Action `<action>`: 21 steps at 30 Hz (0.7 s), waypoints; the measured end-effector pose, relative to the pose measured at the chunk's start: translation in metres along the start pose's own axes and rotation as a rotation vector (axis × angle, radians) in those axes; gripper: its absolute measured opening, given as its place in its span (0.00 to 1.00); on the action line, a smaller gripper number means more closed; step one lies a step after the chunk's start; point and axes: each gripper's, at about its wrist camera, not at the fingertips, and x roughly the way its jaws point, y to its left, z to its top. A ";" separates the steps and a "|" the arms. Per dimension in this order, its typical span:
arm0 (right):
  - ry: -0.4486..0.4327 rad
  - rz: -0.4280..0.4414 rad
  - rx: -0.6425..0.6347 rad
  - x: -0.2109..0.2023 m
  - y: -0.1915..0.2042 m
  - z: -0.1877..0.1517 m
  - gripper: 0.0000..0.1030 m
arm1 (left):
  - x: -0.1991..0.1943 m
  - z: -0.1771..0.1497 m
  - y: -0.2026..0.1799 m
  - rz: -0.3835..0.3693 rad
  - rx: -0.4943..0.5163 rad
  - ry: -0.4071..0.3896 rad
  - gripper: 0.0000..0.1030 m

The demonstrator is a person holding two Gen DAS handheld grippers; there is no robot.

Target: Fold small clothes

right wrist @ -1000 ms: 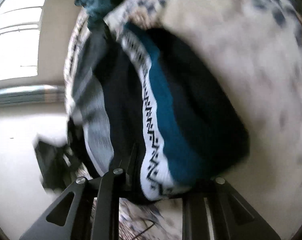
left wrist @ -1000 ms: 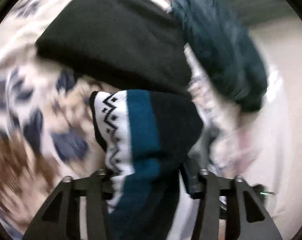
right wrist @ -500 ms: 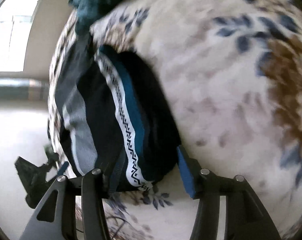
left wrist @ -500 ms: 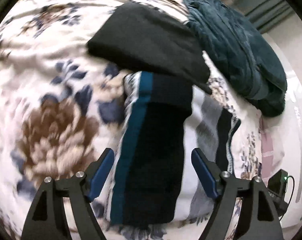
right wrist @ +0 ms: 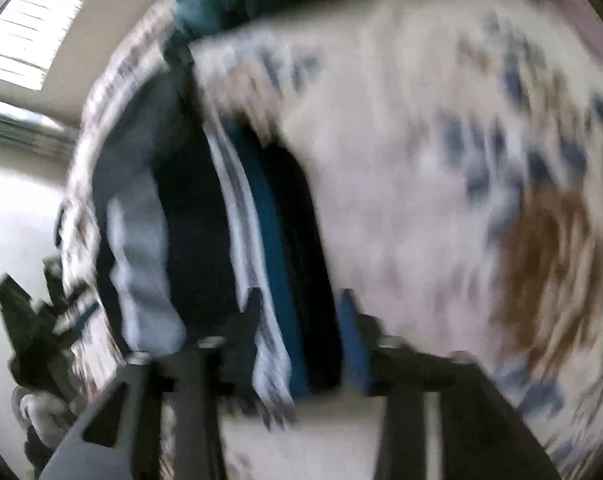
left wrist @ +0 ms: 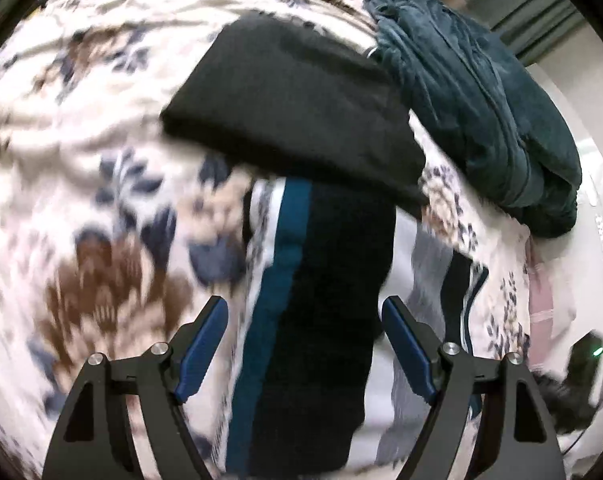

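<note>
1. Left wrist view: left gripper (left wrist: 303,344) hangs wide open over the folded striped sweater (left wrist: 321,300), not touching it.
2. Sweater lies on the floral bedspread (left wrist: 101,160), near its edge.
3. Right gripper (right wrist: 297,336) looks parted around the sweater's end, too blurry to call a grip.

Floral bedspread (left wrist: 101,152) underneath; bright window (right wrist: 25,28) upper left in right view; small black device (left wrist: 581,364) with green light.

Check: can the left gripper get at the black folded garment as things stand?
Probably yes. The left gripper is open and holds nothing; the black garment lies just beyond the striped sweater with its top bare. Only its near edge overlaps the sweater; the teal pile sits off to the side.
</note>
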 end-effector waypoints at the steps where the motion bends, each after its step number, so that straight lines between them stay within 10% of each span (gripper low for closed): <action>1: -0.032 0.032 -0.013 -0.002 0.004 0.019 0.51 | 0.003 0.007 -0.002 -0.002 0.015 -0.006 0.76; 8: 0.099 0.086 -0.150 0.093 0.053 0.096 0.51 | 0.058 0.043 -0.012 0.038 0.106 0.053 0.75; 11: 0.102 0.106 -0.150 0.108 0.059 0.102 0.18 | 0.073 0.049 -0.008 -0.022 0.091 0.067 0.27; 21: -0.056 -0.001 -0.180 0.095 0.078 0.120 0.11 | 0.093 0.065 -0.006 -0.028 0.087 0.092 0.24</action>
